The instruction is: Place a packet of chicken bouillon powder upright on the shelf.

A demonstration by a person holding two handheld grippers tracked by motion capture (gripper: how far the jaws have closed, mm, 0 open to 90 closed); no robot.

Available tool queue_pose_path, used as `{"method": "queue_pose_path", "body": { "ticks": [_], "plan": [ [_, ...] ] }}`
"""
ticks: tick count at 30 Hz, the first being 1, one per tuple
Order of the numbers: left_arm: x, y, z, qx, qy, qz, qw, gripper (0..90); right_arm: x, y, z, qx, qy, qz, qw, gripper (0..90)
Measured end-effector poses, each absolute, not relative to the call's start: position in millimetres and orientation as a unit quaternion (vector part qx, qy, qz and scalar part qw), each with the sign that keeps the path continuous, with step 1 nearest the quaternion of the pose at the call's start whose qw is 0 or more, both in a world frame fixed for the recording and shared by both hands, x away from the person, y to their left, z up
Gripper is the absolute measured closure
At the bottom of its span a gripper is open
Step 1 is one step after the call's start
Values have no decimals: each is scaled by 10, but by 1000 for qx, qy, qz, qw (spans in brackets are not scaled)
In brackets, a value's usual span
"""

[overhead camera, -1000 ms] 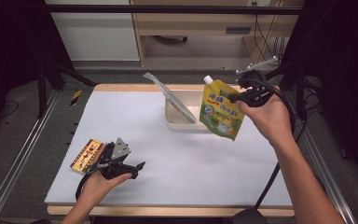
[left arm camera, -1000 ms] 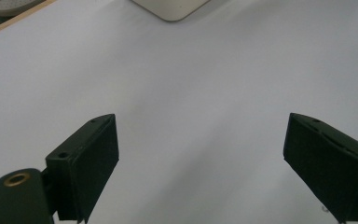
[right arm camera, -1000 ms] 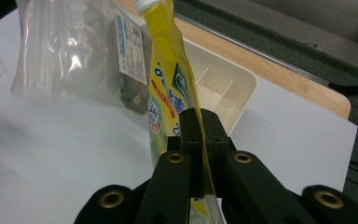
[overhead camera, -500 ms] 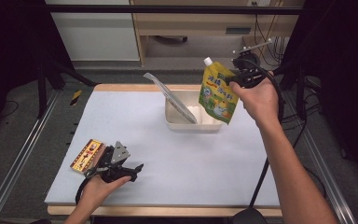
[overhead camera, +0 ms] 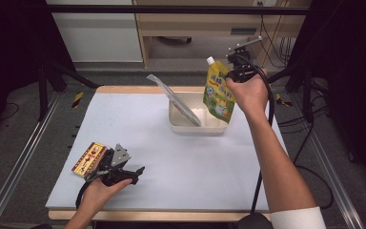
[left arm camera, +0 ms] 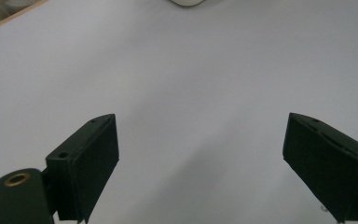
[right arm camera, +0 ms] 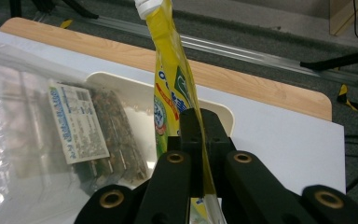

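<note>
Right gripper [right arm camera: 196,140]: its jaws are pinching the yellow spouted pouch [overhead camera: 218,90] flat between them, holding it in the air over the right end of the white tub [overhead camera: 181,125].
Left gripper [overhead camera: 132,172]: it is resting low on the worktop [overhead camera: 124,119] with its jaws spread wide and nothing between them, just beside the small snack packet [overhead camera: 89,158].
Pouch position: it is hanging roughly upright, white cap [right arm camera: 147,4] on top, its lower edge dipping toward the tub's interior.
Tub contents: a clear bag of dark dried goods [right arm camera: 74,135] is already leaning inside, jutting above the rim on the left.
Risk, slipping: the grip is sitting on a thin, glossy edge of the pouch, so the pouch could be sliding out and dropping short (probably onto the rim).
Risk, crowding: the clear bag is taking up much of the tub, so the pouch may be catching on it and tipping out.
Risk, tub: it looks light and could be shifting if nudged.
Writing, pouch: green and red printing, too foreshortened to read.
Writing, bag: a white label [right arm camera: 78,122] with fine print and what looks like a barcode, illegible.
Writing, packet: red and gold print, unreadable.
</note>
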State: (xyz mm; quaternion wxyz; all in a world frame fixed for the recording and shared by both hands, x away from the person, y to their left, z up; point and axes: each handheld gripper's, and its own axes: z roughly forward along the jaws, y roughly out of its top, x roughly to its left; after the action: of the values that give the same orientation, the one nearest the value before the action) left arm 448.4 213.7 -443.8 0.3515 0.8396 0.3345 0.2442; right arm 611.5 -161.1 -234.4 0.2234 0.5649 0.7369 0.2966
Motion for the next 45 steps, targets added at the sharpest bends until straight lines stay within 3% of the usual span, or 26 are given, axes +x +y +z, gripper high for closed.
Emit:
{"method": "queue_pose_path", "body": {
  "ticks": [26,45],
  "plan": [
    [4479,2147,-4465,840,338,235,353,107,6540,-1585,-2561,610,713,275,210,900],
    [4483,2145,-4464,841,336,234,353,108,6586,-1410,-2615,624,692,304,197,900]
  ]
}}
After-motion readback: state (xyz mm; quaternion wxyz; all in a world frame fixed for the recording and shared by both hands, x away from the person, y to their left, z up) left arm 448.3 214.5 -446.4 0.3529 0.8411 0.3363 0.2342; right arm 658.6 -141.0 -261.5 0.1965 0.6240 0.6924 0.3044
